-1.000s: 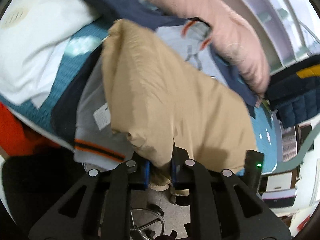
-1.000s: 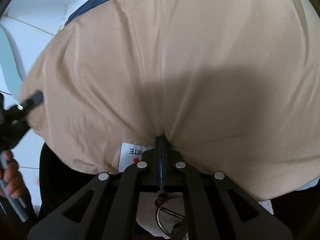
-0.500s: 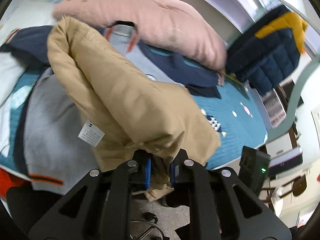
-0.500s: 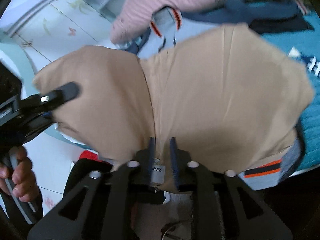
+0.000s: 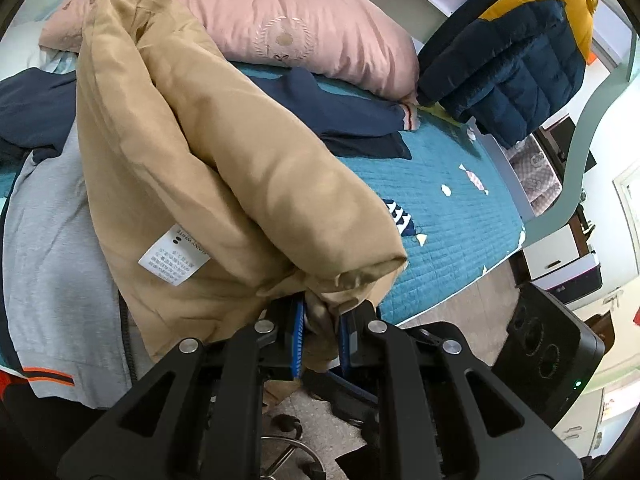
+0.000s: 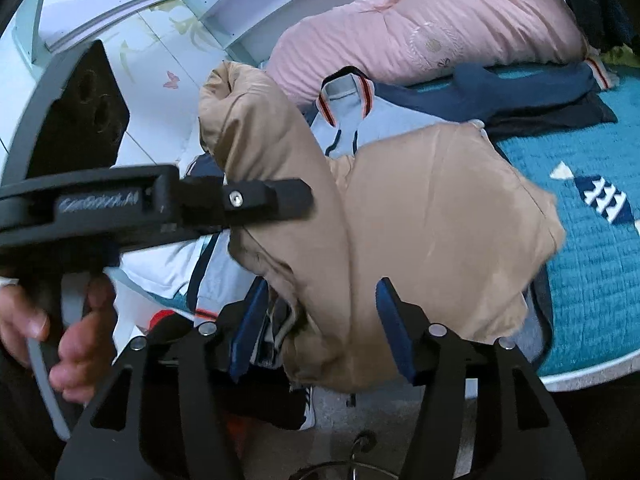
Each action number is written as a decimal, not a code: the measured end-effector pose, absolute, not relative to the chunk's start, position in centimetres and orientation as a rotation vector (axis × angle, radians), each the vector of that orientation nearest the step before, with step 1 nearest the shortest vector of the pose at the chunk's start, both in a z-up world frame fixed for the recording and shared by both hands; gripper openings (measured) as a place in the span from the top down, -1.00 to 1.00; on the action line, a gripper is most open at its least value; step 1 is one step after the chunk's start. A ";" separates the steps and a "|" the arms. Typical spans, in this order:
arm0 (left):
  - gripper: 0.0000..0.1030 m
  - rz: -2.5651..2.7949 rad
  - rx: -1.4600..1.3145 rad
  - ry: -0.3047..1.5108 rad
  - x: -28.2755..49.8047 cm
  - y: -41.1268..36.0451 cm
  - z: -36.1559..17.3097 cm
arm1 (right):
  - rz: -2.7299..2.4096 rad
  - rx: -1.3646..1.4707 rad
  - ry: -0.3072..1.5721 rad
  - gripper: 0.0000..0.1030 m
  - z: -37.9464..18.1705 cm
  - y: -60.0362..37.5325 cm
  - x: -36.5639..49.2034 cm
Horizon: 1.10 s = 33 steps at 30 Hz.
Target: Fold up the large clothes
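Tan jacket (image 5: 224, 168) bunched in our left gripper (image 5: 322, 334), pinched; right gripper (image 6: 324, 328) spread, straddling its near edge.

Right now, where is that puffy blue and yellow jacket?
In the left wrist view the jacket hangs at upper right, beyond the pink pillow, above the teal bedspread.

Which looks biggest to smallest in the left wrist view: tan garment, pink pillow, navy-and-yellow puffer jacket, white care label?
1. tan garment, though nearest the camera
2. pink pillow
3. navy-and-yellow puffer jacket
4. white care label
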<state>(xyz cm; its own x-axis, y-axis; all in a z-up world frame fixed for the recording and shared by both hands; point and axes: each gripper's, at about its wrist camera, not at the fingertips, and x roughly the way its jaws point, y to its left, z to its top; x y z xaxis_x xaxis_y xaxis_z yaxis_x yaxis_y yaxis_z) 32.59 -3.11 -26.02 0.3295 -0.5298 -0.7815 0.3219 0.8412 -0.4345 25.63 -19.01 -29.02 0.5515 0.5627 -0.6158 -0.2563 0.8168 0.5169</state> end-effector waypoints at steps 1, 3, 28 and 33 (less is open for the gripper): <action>0.76 -0.564 -0.219 1.104 32.6 -3.0 -26.0 | 0.504 0.391 0.852 -0.07 -29.0 -18.5 25.8; 0.76 -0.568 -0.227 1.111 32.5 -2.8 -26.0 | 0.521 0.391 0.848 -0.07 -29.0 -17.4 26.8; 0.13 -0.481 -0.271 1.024 35.1 0.9 -24.0 | 0.249 0.645 0.907 0.74 -31.9 -25.7 26.4; 0.13 -0.473 -0.245 1.131 38.5 -0.9 -27.9 | 0.199 0.675 0.957 0.73 -33.6 -26.7 26.3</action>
<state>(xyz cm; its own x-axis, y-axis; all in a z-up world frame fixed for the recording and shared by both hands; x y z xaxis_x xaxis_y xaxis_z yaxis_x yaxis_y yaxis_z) 38.51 -0.94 -27.92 0.3419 -0.4801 -0.8078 0.2376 0.8759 -0.4200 26.34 -26.71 -33.56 0.5757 0.4419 -0.6880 0.1318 0.7802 0.6115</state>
